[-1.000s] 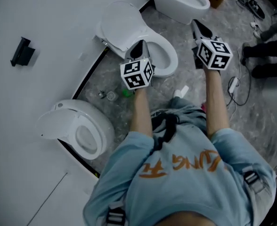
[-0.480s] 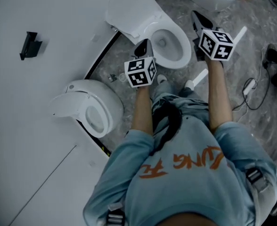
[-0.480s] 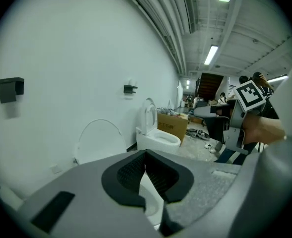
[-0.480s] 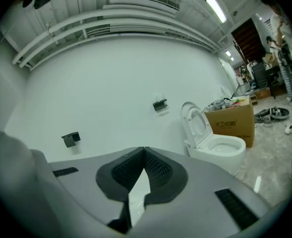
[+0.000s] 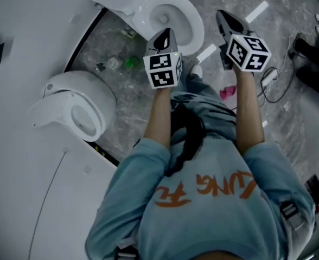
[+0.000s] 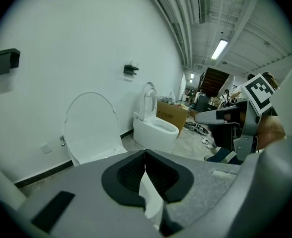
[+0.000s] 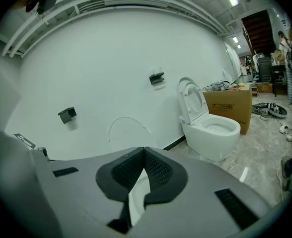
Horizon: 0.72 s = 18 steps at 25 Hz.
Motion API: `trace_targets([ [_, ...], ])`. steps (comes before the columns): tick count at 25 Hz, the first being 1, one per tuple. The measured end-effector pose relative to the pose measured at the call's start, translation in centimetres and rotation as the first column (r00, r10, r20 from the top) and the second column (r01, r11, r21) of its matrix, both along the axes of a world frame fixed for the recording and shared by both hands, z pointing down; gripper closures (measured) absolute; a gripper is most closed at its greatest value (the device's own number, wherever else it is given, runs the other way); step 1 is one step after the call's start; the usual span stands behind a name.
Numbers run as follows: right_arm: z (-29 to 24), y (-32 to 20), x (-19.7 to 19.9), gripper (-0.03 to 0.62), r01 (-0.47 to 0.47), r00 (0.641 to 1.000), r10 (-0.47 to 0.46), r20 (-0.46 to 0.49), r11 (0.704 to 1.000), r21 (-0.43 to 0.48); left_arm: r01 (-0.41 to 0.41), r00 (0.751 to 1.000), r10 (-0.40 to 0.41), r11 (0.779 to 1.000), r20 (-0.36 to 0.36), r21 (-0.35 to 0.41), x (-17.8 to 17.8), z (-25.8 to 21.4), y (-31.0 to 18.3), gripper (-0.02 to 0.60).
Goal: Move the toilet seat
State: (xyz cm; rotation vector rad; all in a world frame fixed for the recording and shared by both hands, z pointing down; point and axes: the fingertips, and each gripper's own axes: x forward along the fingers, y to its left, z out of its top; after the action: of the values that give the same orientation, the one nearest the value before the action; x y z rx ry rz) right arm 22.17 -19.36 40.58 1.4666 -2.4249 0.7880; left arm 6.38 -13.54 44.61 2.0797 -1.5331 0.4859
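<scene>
Toilet, toilet seat raised; left gripper near its rim, jaws pressed together, empty. Right gripper beside toilet; jaws likewise closed, empty.

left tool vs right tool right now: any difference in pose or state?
In the head view the left tool overlaps the toilet rim; the right tool points past its side, over the floor. The right tool looks farther forward: it shows in the left gripper view, while the right gripper view shows no left tool. Shared: both shut, nothing between the jaws.
</scene>
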Motion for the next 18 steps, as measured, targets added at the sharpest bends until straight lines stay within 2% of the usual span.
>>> trace_targets([
  [7, 6.1, 0.0, -1.7, 0.595, 0.089, 0.994, -0.094, -0.056, 0.993, -0.075, 0.016, 1.0, -0.02, 0.989, -0.022, -0.144, -0.4, 7.1, 0.7, 0.58],
  [12, 11.8, 1.0, -2.3, 0.595, 0.134, 0.985, -0.149, -0.085, 0.978, -0.161, 0.056, 0.998, -0.049, 0.98, 0.045, -0.19, -1.4, 11.4, 0.5, 0.58],
  [18, 18.6, 3.2, -3.0, 0.595, 0.254, 0.944, -0.297, -0.144, 0.932, -0.258, -0.001, 1.0, 0.005, 0.958, 0.011, -0.288, 0.0, 17.9, 1.7, 0.58],
])
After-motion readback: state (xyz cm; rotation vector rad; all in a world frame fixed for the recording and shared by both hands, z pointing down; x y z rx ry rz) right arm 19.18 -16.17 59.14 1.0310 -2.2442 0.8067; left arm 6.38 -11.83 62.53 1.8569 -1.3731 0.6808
